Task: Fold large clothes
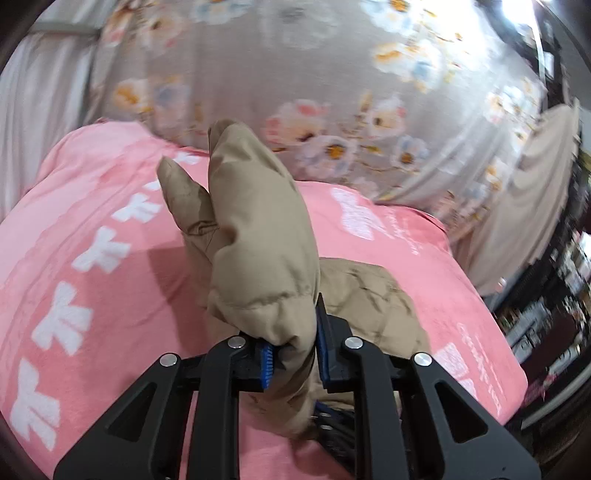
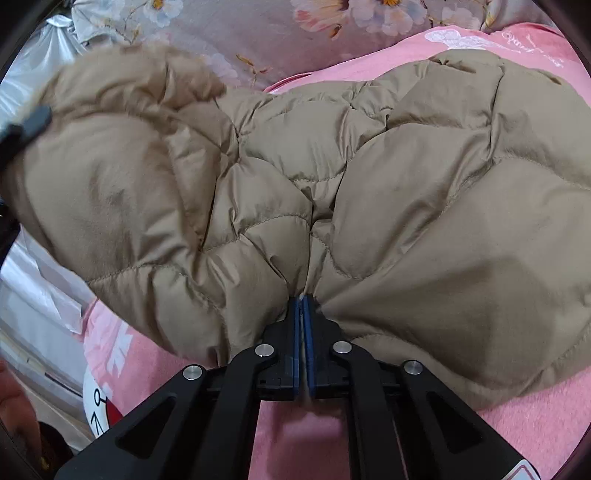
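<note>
A: Where's the coat?

B: Tan quilted puffer jacket [image 2: 332, 177], spread on the pink blanket [image 2: 535, 435] on the bed. Body puffed up and rumpled, stitched panels running away from the right gripper [image 2: 303, 306] toward the floral bedsheet [image 2: 258, 33] behind.

A: Right side's grip?

B: Blue pads [image 2: 295, 332] nearly together, a thin pinch of the jacket's near edge caught between them. Fabric bunches and fans out to both sides from that pinch.

A: And the left?

B: Left gripper [image 1: 295, 343] has a thick fold of the jacket [image 1: 255, 229] clamped. The pads [image 1: 322, 347] press in from either side, standing apart only as far as the padding forces them. The fold rises up and away past the fingertips, two rounded lobes standing clear above the blanket [image 1: 74, 206]; a loose end hangs down below, between the gripper's arms.

A: Anything else of the jacket on that side?

B: A quilted section lies on the blanket just right of the fingers. Floral bedsheet [image 1: 258, 81] beyond it, blurred.

A: Fur trim?

B: Fuzzy tan edge at the far left of the right-hand view. Too blurred to say more.
</note>
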Available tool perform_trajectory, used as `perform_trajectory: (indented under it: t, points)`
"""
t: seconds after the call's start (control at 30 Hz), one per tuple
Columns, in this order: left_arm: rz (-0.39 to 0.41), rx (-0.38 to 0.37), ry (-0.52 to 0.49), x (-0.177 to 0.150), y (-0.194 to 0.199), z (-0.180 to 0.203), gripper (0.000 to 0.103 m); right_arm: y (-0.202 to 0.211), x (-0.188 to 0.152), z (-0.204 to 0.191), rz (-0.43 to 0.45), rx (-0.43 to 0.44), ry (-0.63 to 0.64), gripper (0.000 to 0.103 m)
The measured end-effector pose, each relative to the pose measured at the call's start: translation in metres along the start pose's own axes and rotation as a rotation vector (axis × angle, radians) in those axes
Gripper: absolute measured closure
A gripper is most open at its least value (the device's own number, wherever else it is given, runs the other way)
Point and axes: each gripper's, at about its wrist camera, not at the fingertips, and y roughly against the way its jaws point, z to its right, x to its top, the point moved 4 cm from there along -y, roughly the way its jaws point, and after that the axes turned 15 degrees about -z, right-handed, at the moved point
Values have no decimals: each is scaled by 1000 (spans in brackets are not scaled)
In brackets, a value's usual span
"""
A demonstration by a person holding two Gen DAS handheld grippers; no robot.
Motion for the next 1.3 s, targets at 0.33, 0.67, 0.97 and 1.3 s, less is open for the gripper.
perform_trajectory:
  t: [0.33,0.67,0.97,1.3]
  points:
    - [-149,-38,-171,-8,-70,82,86,86,-44,53,69,-140,-114,100]
    - [-337,-50,-284,-64,-152,144,88,188,-63,129,136,-372,-300,96]
    - [-396,-38,-349,-97,-182,178,88,229,34,113,184,-128,-192,49]
    - [-387,-12,-398,-102,-179,190,88,174,141,102,1,-124,-112,72]
